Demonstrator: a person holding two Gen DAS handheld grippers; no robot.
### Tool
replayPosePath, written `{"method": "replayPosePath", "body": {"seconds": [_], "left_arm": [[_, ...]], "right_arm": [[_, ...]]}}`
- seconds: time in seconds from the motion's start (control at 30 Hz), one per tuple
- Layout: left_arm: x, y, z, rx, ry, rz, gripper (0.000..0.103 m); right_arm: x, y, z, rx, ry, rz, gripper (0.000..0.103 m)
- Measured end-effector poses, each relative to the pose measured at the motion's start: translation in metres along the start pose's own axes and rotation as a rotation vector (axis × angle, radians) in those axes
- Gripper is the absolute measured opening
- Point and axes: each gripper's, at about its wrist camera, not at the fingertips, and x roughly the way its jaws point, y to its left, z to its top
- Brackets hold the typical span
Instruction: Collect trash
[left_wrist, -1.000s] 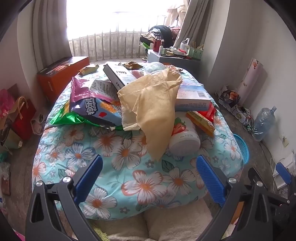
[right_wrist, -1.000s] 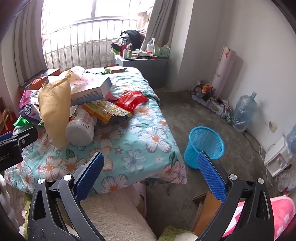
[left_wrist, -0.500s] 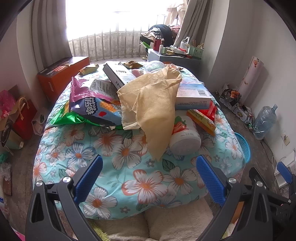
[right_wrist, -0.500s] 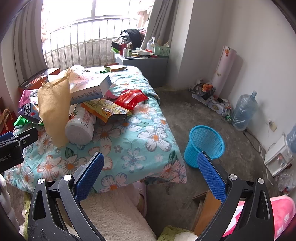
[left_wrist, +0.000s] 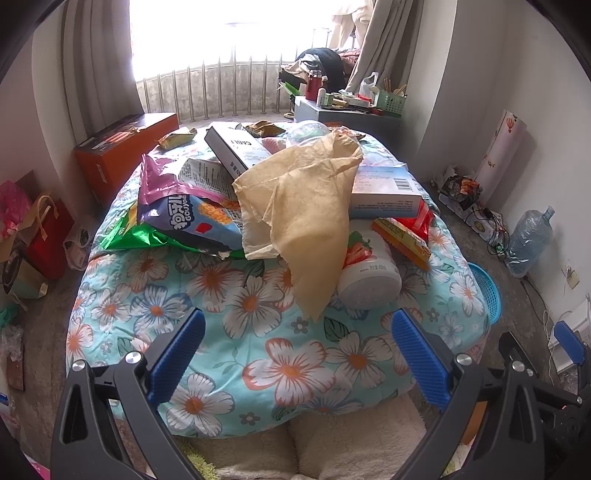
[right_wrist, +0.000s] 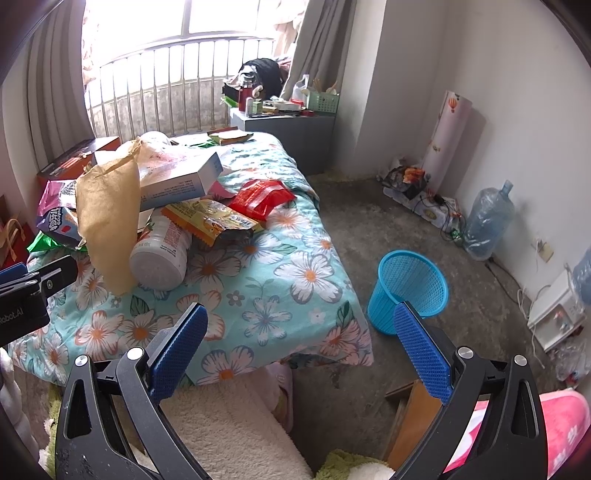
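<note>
Trash is heaped on a floral bed cover (left_wrist: 221, 314): a tan paper bag (left_wrist: 306, 221), a white bottle with a strawberry label (left_wrist: 369, 273), a purple snack bag (left_wrist: 184, 214), a pale blue box (left_wrist: 384, 192) and a yellow-orange wrapper (right_wrist: 210, 218). A red packet (right_wrist: 262, 197) lies further back. A blue mesh bin (right_wrist: 408, 290) stands on the floor right of the bed. My left gripper (left_wrist: 297, 350) hangs open before the heap, holding nothing. My right gripper (right_wrist: 299, 339) is open over the bed's corner, and nothing sits between its fingers.
An orange box (left_wrist: 122, 147) stands left of the bed. A grey cabinet (right_wrist: 288, 136) with clutter is at the back. A water jug (right_wrist: 487, 221), cables and a rolled poster (right_wrist: 447, 136) line the right wall. Cream fleece (right_wrist: 225, 428) lies near me.
Both views have shifted only slightly; the left gripper has drifted a little rightward along the bed. Nothing was picked up or released.
</note>
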Motion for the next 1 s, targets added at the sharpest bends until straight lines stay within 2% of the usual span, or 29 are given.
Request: {"method": "replayPosePath", "body": {"seconds": [1.0], "left_arm": [[0.0022, 0.0033, 0.0001, -0.002, 0.009, 0.008, 0.099]], "right_arm": [[0.0004, 0.0016, 0.0028, -0.001, 0.005, 0.001, 0.097]]}}
